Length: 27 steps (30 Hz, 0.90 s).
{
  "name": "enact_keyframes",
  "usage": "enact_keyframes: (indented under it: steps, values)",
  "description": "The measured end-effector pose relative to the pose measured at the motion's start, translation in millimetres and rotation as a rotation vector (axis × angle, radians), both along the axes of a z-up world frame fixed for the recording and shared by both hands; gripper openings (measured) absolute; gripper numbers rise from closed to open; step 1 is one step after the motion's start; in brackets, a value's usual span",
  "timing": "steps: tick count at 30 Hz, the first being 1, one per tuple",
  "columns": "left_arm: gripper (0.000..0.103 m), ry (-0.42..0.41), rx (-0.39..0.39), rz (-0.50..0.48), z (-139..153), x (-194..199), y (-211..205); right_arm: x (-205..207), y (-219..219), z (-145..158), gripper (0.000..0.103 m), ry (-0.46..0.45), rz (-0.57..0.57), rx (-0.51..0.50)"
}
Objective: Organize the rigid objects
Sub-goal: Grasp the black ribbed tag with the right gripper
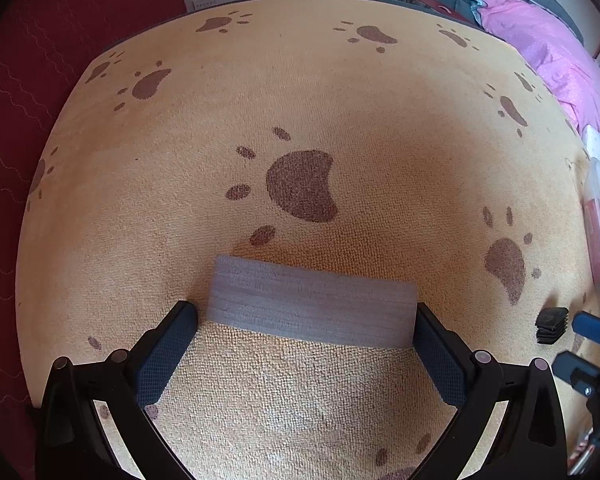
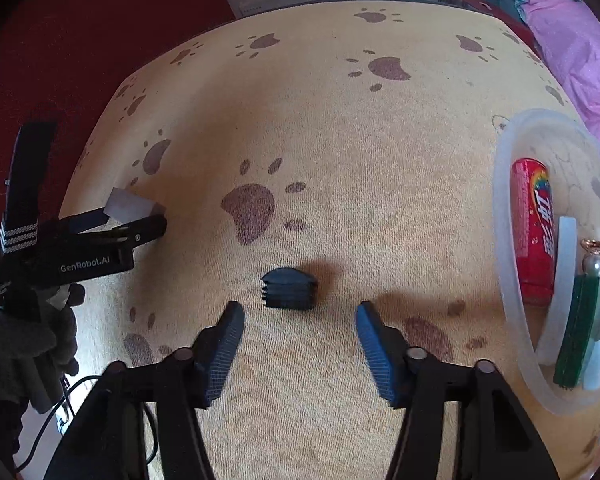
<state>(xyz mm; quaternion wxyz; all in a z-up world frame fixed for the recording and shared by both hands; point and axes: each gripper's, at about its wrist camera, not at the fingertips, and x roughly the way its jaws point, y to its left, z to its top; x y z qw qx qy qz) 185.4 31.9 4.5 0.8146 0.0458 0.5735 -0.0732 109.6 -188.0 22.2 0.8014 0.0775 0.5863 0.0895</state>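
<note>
My left gripper (image 1: 306,314) is shut on a flat grey block (image 1: 312,300), held across its ends just above the paw-print rug. The block and left gripper also show at the left of the right wrist view (image 2: 130,205). My right gripper (image 2: 300,316) is open, its blue-padded fingers either side of and just short of a black ribbed plastic cap (image 2: 288,288) lying on the rug. The cap also shows at the right edge of the left wrist view (image 1: 551,324).
A translucent round container (image 2: 504,216) at the right holds a red packet (image 2: 534,232), a green tasselled item (image 2: 580,328) with a pearl charm and a white piece. Red fabric (image 1: 28,120) borders the rug's left. Pink bedding (image 1: 556,52) lies at the far right.
</note>
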Motion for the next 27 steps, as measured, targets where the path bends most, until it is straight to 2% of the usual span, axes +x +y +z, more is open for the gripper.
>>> enact_keyframes:
  steps: [10, 22, 27]
  values:
    - [0.103, -0.016, -0.002, 0.005, 0, -6, 2, 13, 14, -8, 0.033, 0.002, 0.014, -0.035]
    - [0.102, -0.029, -0.009, 0.011, 2, -8, 3, 4, 5, 2, 0.032, -0.013, 0.004, -0.014]
    - [0.093, -0.046, -0.016, -0.002, 6, -10, 3, 0, 1, 8, 0.032, -0.021, 0.003, -0.003]
